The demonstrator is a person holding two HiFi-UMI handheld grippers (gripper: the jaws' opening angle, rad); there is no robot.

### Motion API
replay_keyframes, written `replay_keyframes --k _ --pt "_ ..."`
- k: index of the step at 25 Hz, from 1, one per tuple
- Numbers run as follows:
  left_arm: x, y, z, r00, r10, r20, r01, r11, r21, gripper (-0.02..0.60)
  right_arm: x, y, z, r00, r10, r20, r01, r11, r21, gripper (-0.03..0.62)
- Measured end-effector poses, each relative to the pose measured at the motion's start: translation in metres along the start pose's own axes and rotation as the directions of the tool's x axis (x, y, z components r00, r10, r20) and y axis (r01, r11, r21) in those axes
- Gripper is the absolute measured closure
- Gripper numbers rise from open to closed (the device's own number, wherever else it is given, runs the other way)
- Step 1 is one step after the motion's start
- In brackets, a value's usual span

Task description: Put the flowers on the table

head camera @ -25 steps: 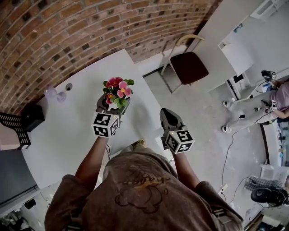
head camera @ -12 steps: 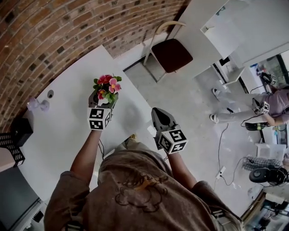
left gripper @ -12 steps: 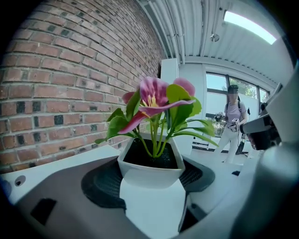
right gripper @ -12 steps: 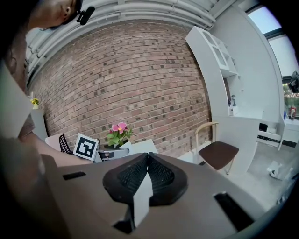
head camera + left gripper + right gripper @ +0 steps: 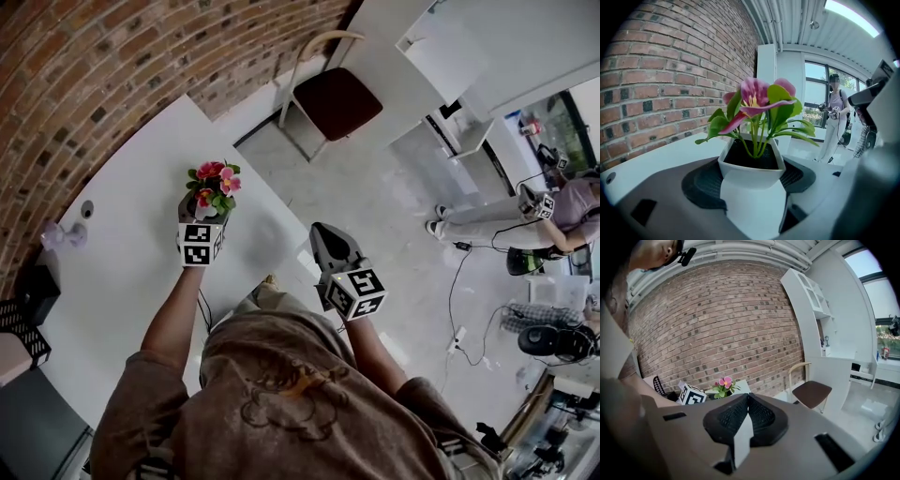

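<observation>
the person wears a brown t-shirt (image 5: 281, 339) with short sleeves (image 5: 127, 412) and a darker line print (image 5: 281, 394) on it. the left gripper (image 5: 199, 217) and the right gripper (image 5: 323, 240) both have a smooth grey body, black ribbed pads (image 5: 724, 420) on the jaws, and at the back a white cube (image 5: 357, 292) with black square markers.

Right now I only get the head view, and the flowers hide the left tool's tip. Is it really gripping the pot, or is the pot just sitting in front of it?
Observer: It's gripped. The left gripper view shows the white flower pot pinched upright between the two jaws of the left gripper.
Operator: And the other tool, is it carrying anything?
Observer: No. In the right gripper view, the jaws of the right gripper are closed together with nothing between them.
</observation>
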State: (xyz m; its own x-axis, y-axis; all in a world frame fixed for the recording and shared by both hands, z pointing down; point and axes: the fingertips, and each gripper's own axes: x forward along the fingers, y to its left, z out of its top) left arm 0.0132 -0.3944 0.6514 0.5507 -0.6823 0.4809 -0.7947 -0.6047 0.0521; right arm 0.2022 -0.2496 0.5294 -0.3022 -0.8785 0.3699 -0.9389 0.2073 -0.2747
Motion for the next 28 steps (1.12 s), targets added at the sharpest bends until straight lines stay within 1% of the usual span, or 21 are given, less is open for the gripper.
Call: replay_keyframes --k 4,7,13,17,23,28 --pt "0.009 -0.002 -0.012 1.000 -0.002 -0.026 0.002 1.000 -0.001 0.218 -0.005 -0.004 -0.003 1.000 -0.013 -0.004 0.013 1.000 0.017 0.590" --pt "0.015 -0.004 -0.018 0.999 -0.002 -0.039 0.002 1.000 0.000 0.218 -0.009 -0.009 -0.007 0.999 -0.036 -0.019 0.036 0.999 0.003 0.589" --pt "0.021 -0.003 -0.029 0.998 0.005 -0.063 -0.004 1.000 0.011 0.218 -0.013 -0.011 -0.013 0.998 -0.054 -0.036 0.054 0.998 0.009 0.589" --pt "0.024 -0.003 -0.026 0.999 0.015 -0.048 -0.014 0.999 0.030 0.218 -0.014 -0.013 -0.015 0.997 -0.063 -0.039 0.064 0.998 0.011 0.590" --pt "0.030 -0.007 -0.029 0.998 -0.008 -0.060 0.009 1.000 0.019 0.219 -0.012 -0.009 -0.017 0.997 -0.062 -0.046 0.062 0.998 0.012 0.589" --pt "0.034 -0.007 -0.038 0.996 0.002 -0.094 0.002 0.999 0.035 0.219 -0.011 -0.008 -0.018 0.997 -0.056 -0.051 0.057 0.998 0.013 0.589"
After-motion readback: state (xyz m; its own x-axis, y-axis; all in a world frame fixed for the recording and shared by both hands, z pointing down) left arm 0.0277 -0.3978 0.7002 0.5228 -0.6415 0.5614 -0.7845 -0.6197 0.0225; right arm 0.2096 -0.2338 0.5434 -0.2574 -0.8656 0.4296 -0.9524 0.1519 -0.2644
